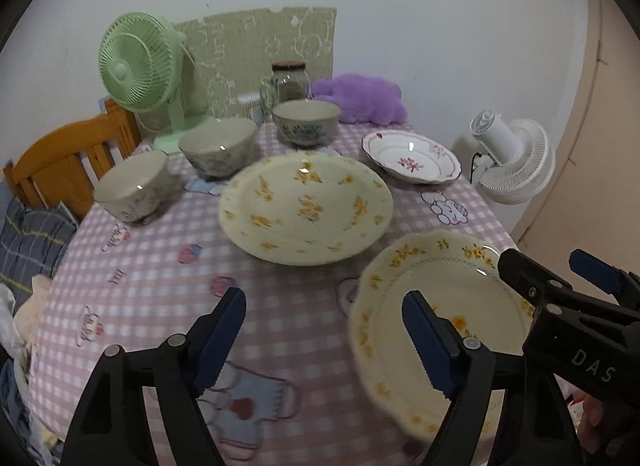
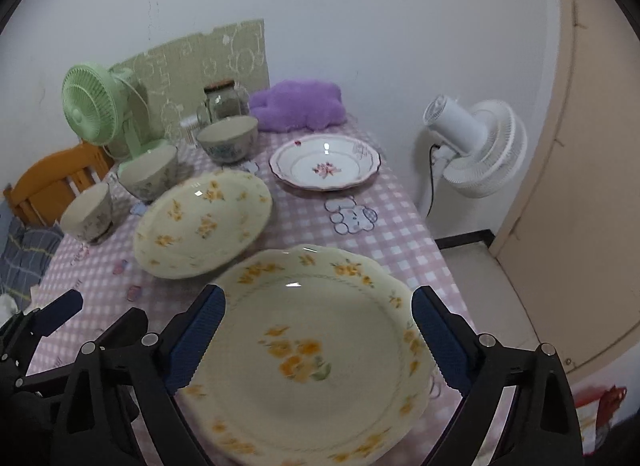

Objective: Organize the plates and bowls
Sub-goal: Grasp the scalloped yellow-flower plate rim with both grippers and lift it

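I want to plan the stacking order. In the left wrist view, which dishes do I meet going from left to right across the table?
Small bowl → middle bowl → far bowl → pink-flower plate. The two yellow-flower plates overlap these in order, so I leave them out.

A table under a pink checked tablecloth [image 1: 168,286] carries three bowls [image 1: 218,147] along its left and far side, two yellow-flowered plates [image 1: 306,205] in the middle and near edge, and a white plate with pink flowers [image 1: 412,161] at the right. At the far end stand a green fan [image 1: 140,77], a glass jar [image 1: 289,81] and a purple cushion [image 1: 360,99].
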`<state>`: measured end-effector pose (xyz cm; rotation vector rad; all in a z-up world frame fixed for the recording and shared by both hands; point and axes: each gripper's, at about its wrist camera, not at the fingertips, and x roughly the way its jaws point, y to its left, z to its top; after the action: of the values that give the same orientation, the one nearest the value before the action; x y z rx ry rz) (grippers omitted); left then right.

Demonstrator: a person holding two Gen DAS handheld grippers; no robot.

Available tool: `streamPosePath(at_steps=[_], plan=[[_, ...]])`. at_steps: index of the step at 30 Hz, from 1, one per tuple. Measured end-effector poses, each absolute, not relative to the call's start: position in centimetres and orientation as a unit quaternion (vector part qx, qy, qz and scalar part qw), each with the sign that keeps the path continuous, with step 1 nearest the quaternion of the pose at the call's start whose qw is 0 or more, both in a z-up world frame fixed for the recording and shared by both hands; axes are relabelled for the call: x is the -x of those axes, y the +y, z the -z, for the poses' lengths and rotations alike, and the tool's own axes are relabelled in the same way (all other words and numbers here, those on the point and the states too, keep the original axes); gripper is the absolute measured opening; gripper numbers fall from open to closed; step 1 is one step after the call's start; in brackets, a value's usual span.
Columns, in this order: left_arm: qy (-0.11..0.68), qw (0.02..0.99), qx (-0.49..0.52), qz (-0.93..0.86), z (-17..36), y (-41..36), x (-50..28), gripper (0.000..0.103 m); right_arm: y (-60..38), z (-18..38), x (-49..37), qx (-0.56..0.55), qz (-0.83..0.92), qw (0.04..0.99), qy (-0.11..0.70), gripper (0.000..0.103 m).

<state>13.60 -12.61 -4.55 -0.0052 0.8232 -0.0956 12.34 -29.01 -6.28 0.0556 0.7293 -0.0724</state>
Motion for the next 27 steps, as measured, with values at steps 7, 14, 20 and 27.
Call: streamPosePath(at_steps=[7, 14, 20, 27], plan=[[0.445, 0.894, 0.021, 0.039, 8.0, -15.4, -14.6, 0.079, -32.1, 9.4, -15.0, -0.003, 0.006, 0.919, 0.395, 0.093], [0.475, 0.879, 0.048, 0.01, 10.1, -15.9, -15.4, 0.071, -34.2, 12.0, -16.2, -0.002, -0.003, 0.902, 0.433, 0.092], [0.494, 0.868, 0.046, 0.007, 11.0, -17.1, -15.9, 0.064, -34.7, 13.4, -17.3, 0.003, -0.018, 0.89, 0.456, 0.086], [0.503, 0.864, 0.033, -0.01, 11.5, -17.8, -16.5, 0.062, -34.8, 14.6, -18.3, 0.005, -0.041, 0.878, 0.477, 0.079]])
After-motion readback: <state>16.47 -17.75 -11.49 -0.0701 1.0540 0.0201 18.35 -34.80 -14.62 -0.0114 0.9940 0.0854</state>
